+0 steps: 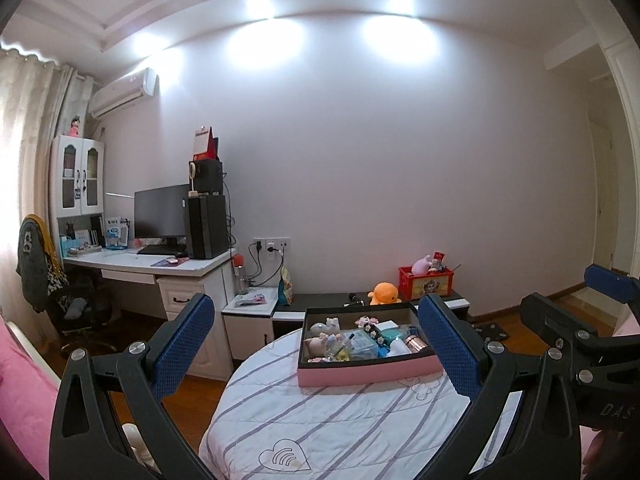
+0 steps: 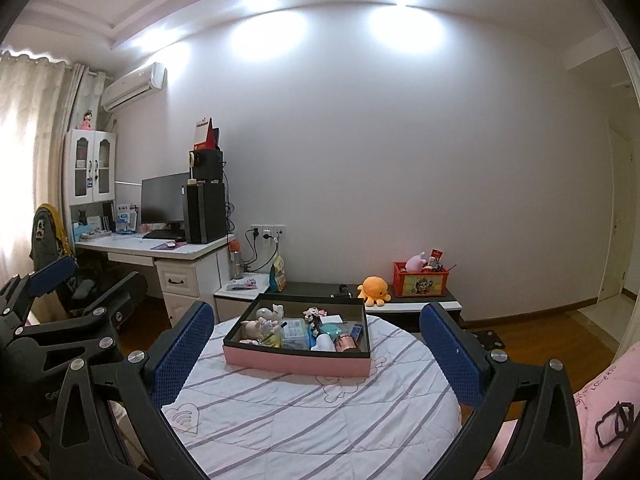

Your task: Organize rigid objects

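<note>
A pink box [image 1: 360,372] with a dark inside sits on a round table with a striped white cloth [image 1: 320,420]. It holds several small things: pale figurines [image 1: 320,334], a clear blue case [image 1: 362,344], a teal round tin [image 1: 394,335] and a copper-pink bottle [image 1: 416,343]. My left gripper [image 1: 320,344] is open and empty, held before the box. My right gripper [image 2: 316,350] is open and empty, also short of the box [image 2: 296,362]. Each gripper shows at the edge of the other's view.
A low black-and-white bench [image 2: 400,302] behind the table carries an orange plush octopus [image 2: 374,290] and a red crate of toys [image 2: 418,280]. A desk with monitor and computer tower [image 2: 160,248] and an office chair stand at left. Pink bedding [image 2: 600,400] lies at right.
</note>
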`<state>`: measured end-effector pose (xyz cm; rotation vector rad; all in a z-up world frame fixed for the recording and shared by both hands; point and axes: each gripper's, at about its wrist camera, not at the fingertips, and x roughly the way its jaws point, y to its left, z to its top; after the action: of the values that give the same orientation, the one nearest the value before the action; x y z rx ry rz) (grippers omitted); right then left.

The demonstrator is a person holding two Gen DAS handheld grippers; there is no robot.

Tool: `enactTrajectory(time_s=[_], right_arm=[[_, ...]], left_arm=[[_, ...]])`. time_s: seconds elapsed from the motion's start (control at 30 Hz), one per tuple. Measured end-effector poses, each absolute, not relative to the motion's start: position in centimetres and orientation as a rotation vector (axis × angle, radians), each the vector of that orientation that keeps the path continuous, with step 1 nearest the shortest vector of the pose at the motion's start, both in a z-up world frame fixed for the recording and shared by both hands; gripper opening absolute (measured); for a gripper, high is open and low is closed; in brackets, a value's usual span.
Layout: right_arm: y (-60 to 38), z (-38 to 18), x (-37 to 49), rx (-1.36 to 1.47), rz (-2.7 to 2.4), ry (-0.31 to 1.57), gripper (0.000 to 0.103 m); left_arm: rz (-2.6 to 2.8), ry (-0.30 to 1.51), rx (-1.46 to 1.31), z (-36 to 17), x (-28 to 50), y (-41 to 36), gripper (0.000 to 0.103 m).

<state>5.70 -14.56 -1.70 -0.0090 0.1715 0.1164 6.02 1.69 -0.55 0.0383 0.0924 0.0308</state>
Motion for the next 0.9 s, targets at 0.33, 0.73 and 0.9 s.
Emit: enactTrajectory(time_s=[0.33,0.73,0.9], right_arm=[[-14.7,-1.5,4.3,-0.010,0.102,0.144,0.103],[-14.7,-1.6,3.5,-0.001,0.097,0.147,0.103],[-14.8,-1.5,3.4,-0.003,0.091,0.144,0.103]], left_arm=[[0.032,0.063,0.034,-0.4,5.0,1.3,0.103],[0.032,0.050,0.046,-0.2,4.4,0.7,0.103],[0.032,0.047,0.042,-0.2,4.6,0.7,0.103]])
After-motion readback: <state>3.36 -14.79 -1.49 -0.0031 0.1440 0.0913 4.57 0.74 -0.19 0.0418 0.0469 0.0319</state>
